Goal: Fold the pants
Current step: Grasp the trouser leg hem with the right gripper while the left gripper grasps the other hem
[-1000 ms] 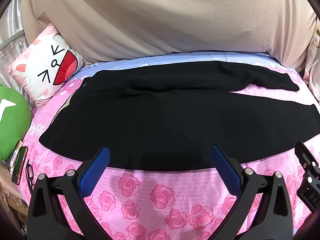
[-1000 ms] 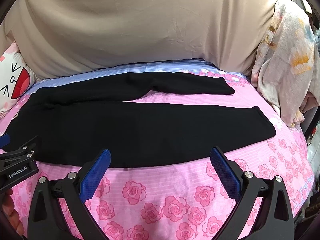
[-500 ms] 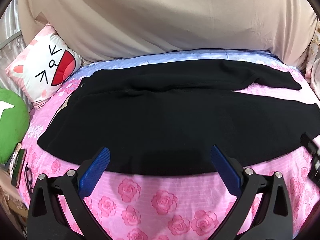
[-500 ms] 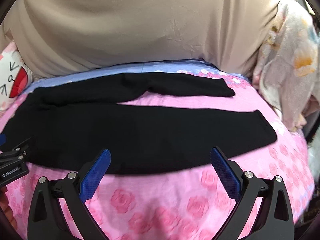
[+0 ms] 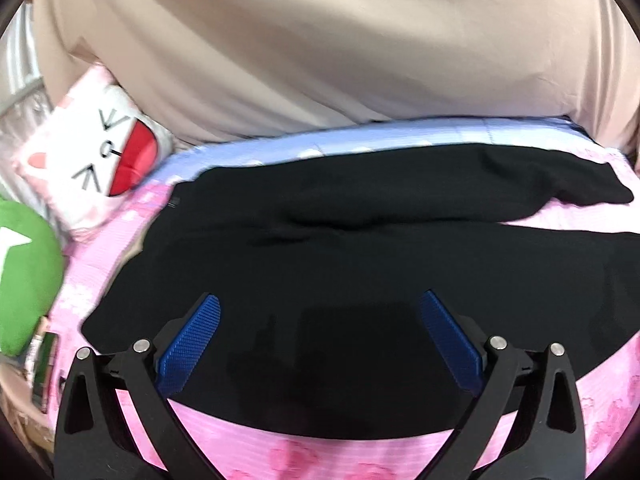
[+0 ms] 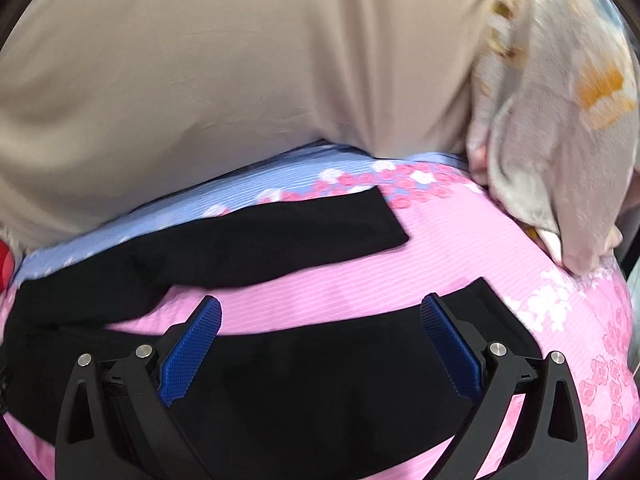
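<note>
The black pants (image 5: 360,264) lie flat across the bed (image 6: 460,240), legs apart. They look soft and light; I would pinch the near edge. Left gripper (image 5: 320,320) and right gripper (image 6: 320,320) hover wide open, holding nothing.

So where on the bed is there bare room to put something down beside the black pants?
Free: the pink strip between the two pant legs, and pink sheet between the far leg's hem and the floral blanket. Crowded: the left end, where the black pants nearly reach the cat pillow and green cushion.
</note>
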`<state>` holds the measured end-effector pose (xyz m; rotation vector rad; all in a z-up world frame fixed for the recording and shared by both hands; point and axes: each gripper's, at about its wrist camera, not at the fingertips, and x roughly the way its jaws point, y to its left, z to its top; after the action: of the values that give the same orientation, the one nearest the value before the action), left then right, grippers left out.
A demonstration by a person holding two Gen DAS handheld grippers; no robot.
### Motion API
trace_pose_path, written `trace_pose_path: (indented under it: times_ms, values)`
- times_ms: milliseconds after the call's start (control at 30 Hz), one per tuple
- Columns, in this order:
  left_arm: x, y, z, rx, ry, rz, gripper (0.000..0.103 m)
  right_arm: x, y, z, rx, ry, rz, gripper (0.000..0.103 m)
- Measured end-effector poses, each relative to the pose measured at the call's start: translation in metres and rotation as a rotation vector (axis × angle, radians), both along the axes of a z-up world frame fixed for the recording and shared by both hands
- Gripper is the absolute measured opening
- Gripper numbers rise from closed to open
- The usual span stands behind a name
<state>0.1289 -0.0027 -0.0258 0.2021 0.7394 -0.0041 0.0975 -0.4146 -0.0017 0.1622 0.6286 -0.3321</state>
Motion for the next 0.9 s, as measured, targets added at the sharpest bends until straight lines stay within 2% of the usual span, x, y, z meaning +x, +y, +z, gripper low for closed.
trace_pose_path:
  times_ms: [100,233,300,333,467,533,600,700,800,833,867,900]
  values:
    - [0.007,-0.003,-0.005,0.007,0.009,-0.008,0.098,0.009,0.014,-0.002,-0.012,0.032,0.044,0.098]
    - [0.036,0.022,0.002,-0.092,0.035,-0.043,0.098,0.046,-0.020,0.001,0.016,0.071,0.040,0.098]
    - [0.066,0.045,0.007,-0.116,0.049,-0.030,0.098,0.080,-0.058,-0.002,0.086,0.108,0.029,0.098]
    - [0.087,0.058,0.008,-0.104,0.055,-0.013,0.098,0.096,-0.076,-0.005,0.101,0.124,0.013,0.098]
    - [0.176,0.109,0.002,-0.030,0.085,0.059,0.098,0.150,-0.115,-0.017,0.055,0.206,-0.007,0.098]
    - [0.225,0.138,-0.010,0.001,0.142,0.120,0.098,0.171,-0.124,-0.026,0.039,0.242,-0.002,0.098]
    - [0.262,0.168,-0.021,0.026,0.153,0.216,0.098,0.194,-0.133,-0.037,0.054,0.271,0.020,0.097]
    - [0.292,0.198,-0.038,-0.029,0.216,0.253,0.098,0.215,-0.132,-0.051,0.034,0.321,0.040,0.097]
    - [0.312,0.222,-0.056,-0.146,0.290,0.262,0.098,0.227,-0.127,-0.064,0.049,0.354,0.080,0.095]
    - [0.317,0.227,-0.059,-0.177,0.304,0.258,0.098,0.228,-0.124,-0.065,0.045,0.346,0.090,0.094]
    - [0.318,0.228,-0.058,-0.184,0.291,0.248,0.098,0.228,-0.120,-0.064,0.033,0.332,0.098,0.084]
    - [0.319,0.227,-0.057,-0.186,0.286,0.224,0.091,0.227,-0.118,-0.063,0.034,0.318,0.107,0.065]
